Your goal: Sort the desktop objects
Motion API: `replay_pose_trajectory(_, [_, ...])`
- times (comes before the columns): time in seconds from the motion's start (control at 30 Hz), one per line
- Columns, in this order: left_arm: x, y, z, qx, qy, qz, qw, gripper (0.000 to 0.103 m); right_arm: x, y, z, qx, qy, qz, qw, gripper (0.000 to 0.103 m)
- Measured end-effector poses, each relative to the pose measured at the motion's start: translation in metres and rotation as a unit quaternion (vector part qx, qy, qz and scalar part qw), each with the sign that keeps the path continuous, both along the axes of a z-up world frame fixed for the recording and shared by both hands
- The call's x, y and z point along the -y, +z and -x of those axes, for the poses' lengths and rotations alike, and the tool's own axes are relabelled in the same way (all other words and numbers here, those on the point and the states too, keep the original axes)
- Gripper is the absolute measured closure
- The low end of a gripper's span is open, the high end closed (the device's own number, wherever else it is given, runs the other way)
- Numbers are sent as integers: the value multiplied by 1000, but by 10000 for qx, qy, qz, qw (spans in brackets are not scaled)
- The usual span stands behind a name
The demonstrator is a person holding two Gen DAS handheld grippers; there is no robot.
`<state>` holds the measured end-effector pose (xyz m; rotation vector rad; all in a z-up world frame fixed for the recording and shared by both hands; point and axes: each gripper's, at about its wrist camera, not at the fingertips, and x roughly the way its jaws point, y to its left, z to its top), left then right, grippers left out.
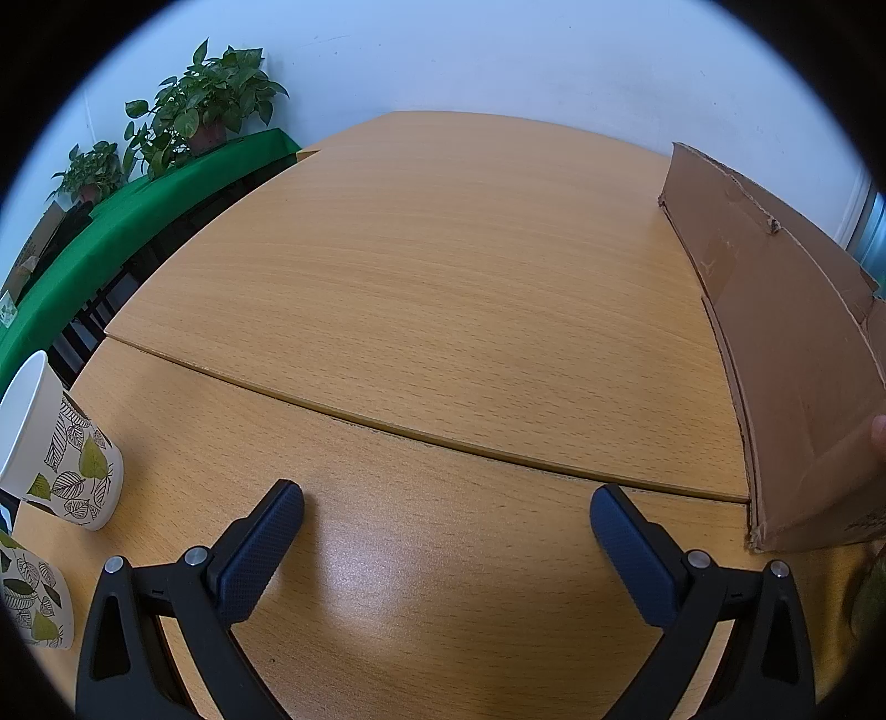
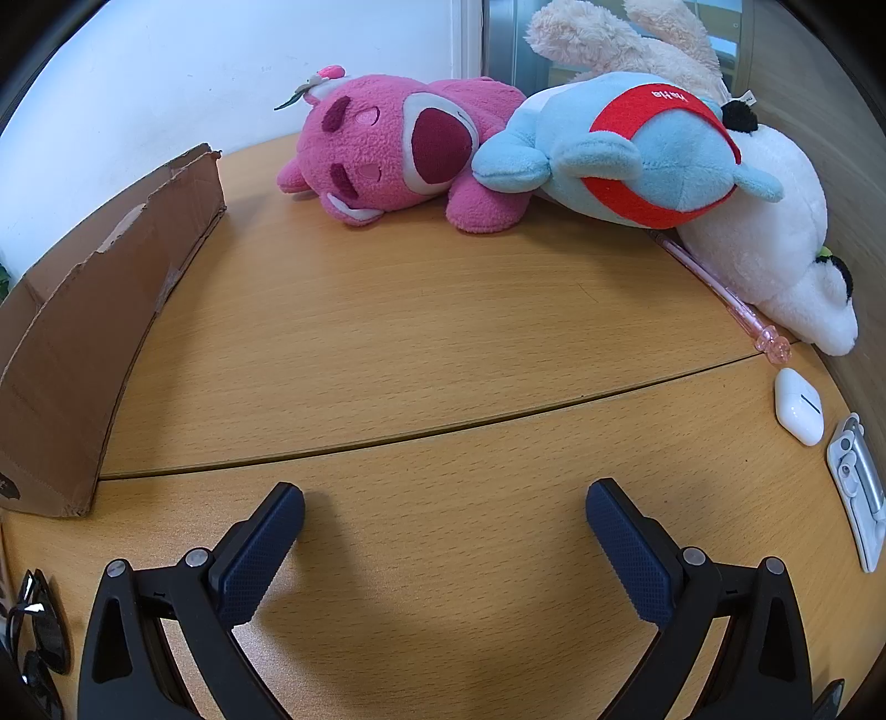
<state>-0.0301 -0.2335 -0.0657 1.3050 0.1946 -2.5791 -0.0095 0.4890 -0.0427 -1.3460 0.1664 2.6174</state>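
A: Left wrist view. Left claw spread wide, nothing between the blue pads, bare wooden counter beneath. Two leaf-print cups at the left edge: the upper cup stands tilted in the fisheye, white inside; the lower cup is cut off by the frame. A cardboard box stands on the counter to the right, its brown wall facing the claw.

B: Anything behind?

A: Potted plants on a green-covered table by the white wall, well apart from the counter things.

B: Right wrist view. Right claw also wide, empty, over bare counter. The same cardboard box sits at the left, top edge torn. At the far side lie the plush toys: a pink plush bear, a light-blue plush with a red band leaning against it, a white plush at the right, a cream plush behind.

A: Small items?

B: A pink pen lying partly under the white plush; a white earbud case just beyond its tip; a white and silver clip-like object near the right rim, kind unclear. Dark sunglasses at lower left.
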Motion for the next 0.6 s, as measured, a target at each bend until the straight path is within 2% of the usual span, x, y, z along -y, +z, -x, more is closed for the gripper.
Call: replay_pose_trajectory(0.6, [0, 0, 0, 1, 5, -1, 10000, 0, 0, 1, 0, -2, 0, 0, 10000, 0])
